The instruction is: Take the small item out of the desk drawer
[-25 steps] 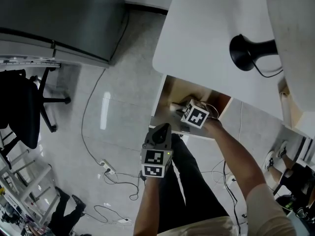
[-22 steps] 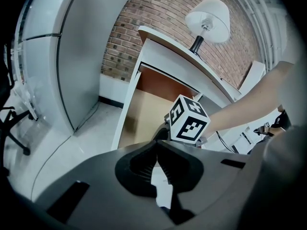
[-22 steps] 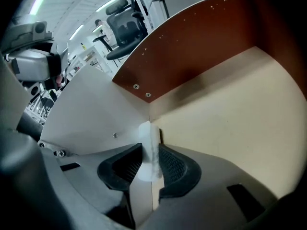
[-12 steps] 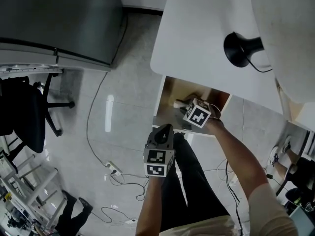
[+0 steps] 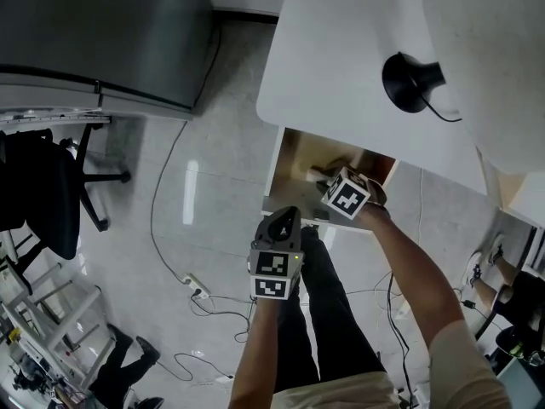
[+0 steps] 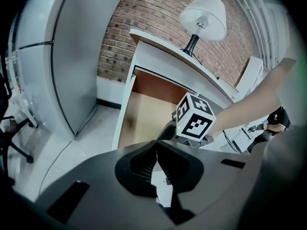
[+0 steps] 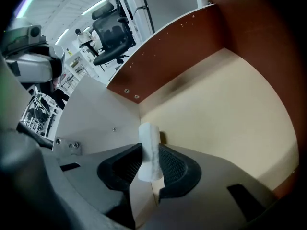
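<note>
The desk drawer (image 5: 288,157) stands pulled open under the white desktop (image 5: 341,66). My right gripper (image 7: 149,170) is down inside it, shut on a small white cylinder (image 7: 149,147) that stands upright between the ribbed pads, just above the tan drawer floor (image 7: 225,109). In the head view only its marker cube (image 5: 347,192) shows over the drawer; the item is hidden there. My left gripper (image 5: 278,228) hovers outside the drawer front, jaws shut with nothing between them (image 6: 156,150).
A black-based lamp (image 5: 407,82) stands on the desktop. A grey cabinet (image 5: 102,32) sits at the upper left, with an office chair (image 5: 43,194) beside it. Cables and a power strip (image 5: 194,292) lie on the floor. The drawer's brown side wall (image 7: 177,56) is close on the left.
The right gripper's cube has shifted slightly and tilted over the drawer. The left gripper holds its place; the view itself has drifted a little.
</note>
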